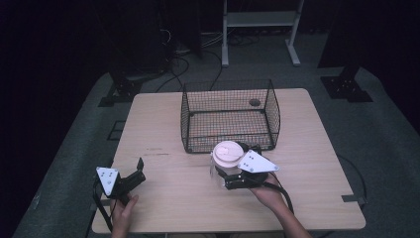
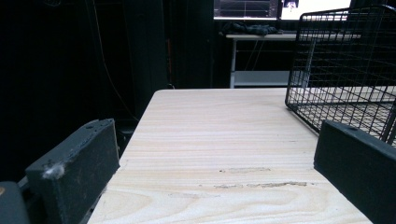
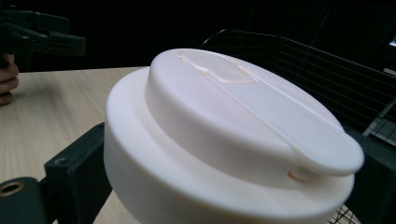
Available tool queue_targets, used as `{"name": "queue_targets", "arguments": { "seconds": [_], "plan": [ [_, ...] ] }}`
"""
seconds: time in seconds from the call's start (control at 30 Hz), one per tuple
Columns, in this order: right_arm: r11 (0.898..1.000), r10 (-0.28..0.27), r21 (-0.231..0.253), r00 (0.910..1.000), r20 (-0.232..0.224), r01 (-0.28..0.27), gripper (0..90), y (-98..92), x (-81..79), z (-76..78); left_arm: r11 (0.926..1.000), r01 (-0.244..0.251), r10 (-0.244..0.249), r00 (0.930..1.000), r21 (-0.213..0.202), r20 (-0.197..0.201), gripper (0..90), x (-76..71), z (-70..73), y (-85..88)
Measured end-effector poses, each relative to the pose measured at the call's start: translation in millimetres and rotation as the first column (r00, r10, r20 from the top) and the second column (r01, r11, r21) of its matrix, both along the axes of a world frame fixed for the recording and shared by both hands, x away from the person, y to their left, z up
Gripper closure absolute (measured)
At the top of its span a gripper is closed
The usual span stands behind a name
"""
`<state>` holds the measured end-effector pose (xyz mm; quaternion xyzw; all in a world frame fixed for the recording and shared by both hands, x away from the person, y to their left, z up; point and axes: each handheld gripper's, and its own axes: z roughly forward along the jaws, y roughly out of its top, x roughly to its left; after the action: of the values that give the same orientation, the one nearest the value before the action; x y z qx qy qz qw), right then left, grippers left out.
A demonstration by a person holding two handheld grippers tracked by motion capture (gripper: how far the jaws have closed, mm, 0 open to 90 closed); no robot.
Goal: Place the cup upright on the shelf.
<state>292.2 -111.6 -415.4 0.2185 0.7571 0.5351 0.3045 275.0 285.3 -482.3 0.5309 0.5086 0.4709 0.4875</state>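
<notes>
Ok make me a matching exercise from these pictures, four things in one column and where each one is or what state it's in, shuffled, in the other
Things:
1. left gripper
2. right gripper
3. wire basket
4. white-lidded container

States:
A. stands empty at the table's far middle
B. open, jaws apart over bare wood
C. gripped just in front of the basket
D. shut on something

Pairs: 1-B, 2-D, 3-A, 4-C
</notes>
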Motion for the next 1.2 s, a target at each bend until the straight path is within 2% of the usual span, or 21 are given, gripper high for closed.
{"name": "queue_targets", "arguments": {
  "seconds": [0.17, 0.47, 0.53, 0.77, 1.2],
  "plan": [
    [0.999, -0.023, -0.025, 0.9996, 0.016, 0.024, 4.3, 1.7, -2.8, 3.2, 1.0, -0.001, 0.001, 1.0, -0.002, 0.0, 0.0, 0.1, 0.0, 0.2],
    [0.998, -0.056, -0.006, 0.9978, 0.035, 0.057, 4.4, -6.1, 1.0, 19.8, 1.0, -0.001, 0.001, 1.0, -0.001, 0.0, 0.0, 0.0, 0.0, 0.1],
    [0.998, -0.064, 0.01, 0.9975, 0.032, 0.063, 4.4, -9.6, 2.8, 25.0, 1.0, -0.002, 0.002, 1.0, -0.001, 0.0, 0.0, 0.0, 0.0, 0.0],
    [0.997, -0.081, 0.02, 0.9954, 0.051, 0.08, 4.4, -14.7, 8.0, 45.1, 1.0, -0.003, 0.003, 1.0, -0.003, -0.001, 0.0, 0.0, 0.0, 0.3],
    [0.995, -0.092, 0.032, 0.9928, 0.076, 0.09, 4.4, -14.7, 19.9, 77.9, 1.0, -0.001, 0.001, 1.0, -0.006, 0.001, 0.0, 0.0, 0.0, 0.4]
  ]
}}
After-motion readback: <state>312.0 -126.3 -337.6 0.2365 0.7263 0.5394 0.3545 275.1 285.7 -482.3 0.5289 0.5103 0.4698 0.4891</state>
